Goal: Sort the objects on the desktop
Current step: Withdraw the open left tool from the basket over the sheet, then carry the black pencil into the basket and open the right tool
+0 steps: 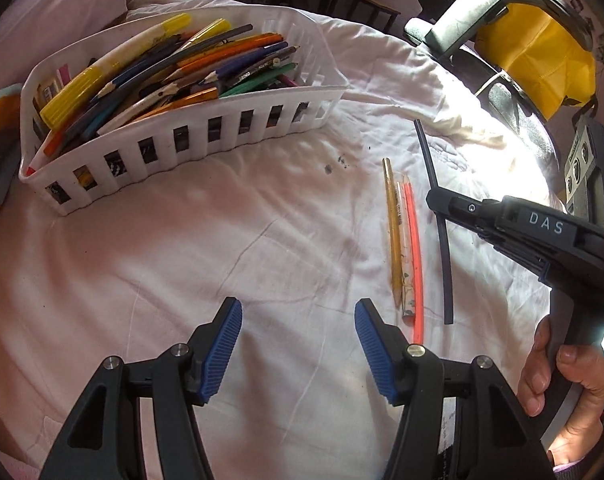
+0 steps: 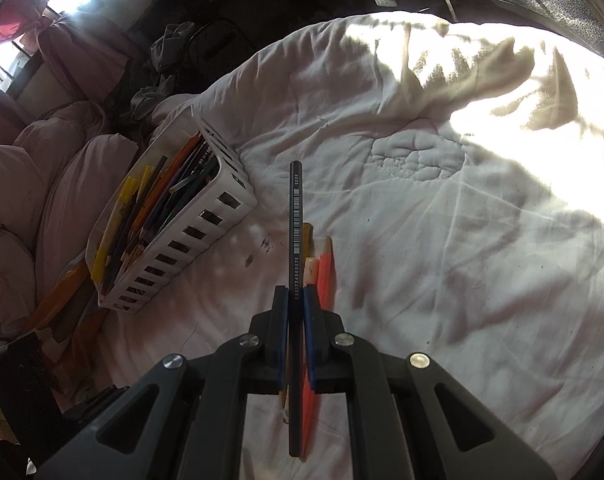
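A white slotted basket [image 1: 205,136] full of pencils and markers stands at the upper left; it also shows in the right wrist view [image 2: 205,224]. Three pencils lie side by side on the white sheet: a yellow-brown one [image 1: 393,236], a pale patterned one [image 1: 405,252] and a red one [image 1: 416,264]. My right gripper [image 2: 295,296] is shut on a black pencil [image 2: 295,216] and holds it over those pencils; from the left wrist view the black pencil [image 1: 442,248] sits right of them under the right gripper [image 1: 434,200]. My left gripper [image 1: 297,312] is open and empty above bare sheet.
The surface is a wrinkled white sheet [image 1: 221,264] with small dark stains [image 1: 328,168]. A black chair with a yellow cloth [image 1: 542,52] stands at the upper right. Pink pillows [image 2: 41,200] lie behind the basket. Bright sunlight falls on the right of the sheet [image 2: 542,128].
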A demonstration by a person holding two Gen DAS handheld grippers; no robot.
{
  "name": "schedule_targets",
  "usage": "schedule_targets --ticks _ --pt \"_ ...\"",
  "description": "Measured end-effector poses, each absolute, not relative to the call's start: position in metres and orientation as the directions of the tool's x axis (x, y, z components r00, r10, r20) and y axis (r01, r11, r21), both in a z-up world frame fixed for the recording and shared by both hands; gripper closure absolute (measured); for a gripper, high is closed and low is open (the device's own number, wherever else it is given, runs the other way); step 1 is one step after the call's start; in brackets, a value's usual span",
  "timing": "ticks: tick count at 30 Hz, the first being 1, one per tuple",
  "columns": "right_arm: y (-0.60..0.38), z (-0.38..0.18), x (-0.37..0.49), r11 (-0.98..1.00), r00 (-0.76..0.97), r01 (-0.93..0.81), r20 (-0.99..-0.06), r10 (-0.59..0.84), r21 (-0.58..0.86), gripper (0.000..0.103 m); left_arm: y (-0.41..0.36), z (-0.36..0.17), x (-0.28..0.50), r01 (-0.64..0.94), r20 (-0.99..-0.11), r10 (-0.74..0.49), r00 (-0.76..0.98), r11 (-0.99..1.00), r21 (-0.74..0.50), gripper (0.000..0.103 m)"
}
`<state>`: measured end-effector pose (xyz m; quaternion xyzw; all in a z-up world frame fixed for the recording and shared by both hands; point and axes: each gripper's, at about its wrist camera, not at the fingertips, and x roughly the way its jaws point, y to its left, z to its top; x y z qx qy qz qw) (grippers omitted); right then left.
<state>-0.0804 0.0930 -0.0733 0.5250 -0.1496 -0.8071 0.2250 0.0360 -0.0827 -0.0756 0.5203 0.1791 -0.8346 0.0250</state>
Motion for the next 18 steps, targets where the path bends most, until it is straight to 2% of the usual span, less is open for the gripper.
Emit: schedule_targets --ticks 6,11,18 --pt "0.091 -0.078 -0.079 -0.811 -0.306 0.194 -0.751 -0.585 0.553 0.095 -0.074 -0.072 0.038 0.197 -0.874 0.139 -0.466 -0.947 -0.255 0.043" --pt "0.089 -0.069 -0.081 -0.804 -0.298 0.241 -0.747 -0.594 0.543 0.095 -0.074 -0.065 0.043 0.223 -0.863 0.084 -0.498 -0.949 -0.221 0.043" --pt "0.034 -0.024 -0.095 -0.791 -0.309 0.51 -0.786 -0.535 0.338 0.095 -0.083 -0.057 0.057 0.283 -0.838 0.098 -0.537 -0.915 -0.288 0.042"
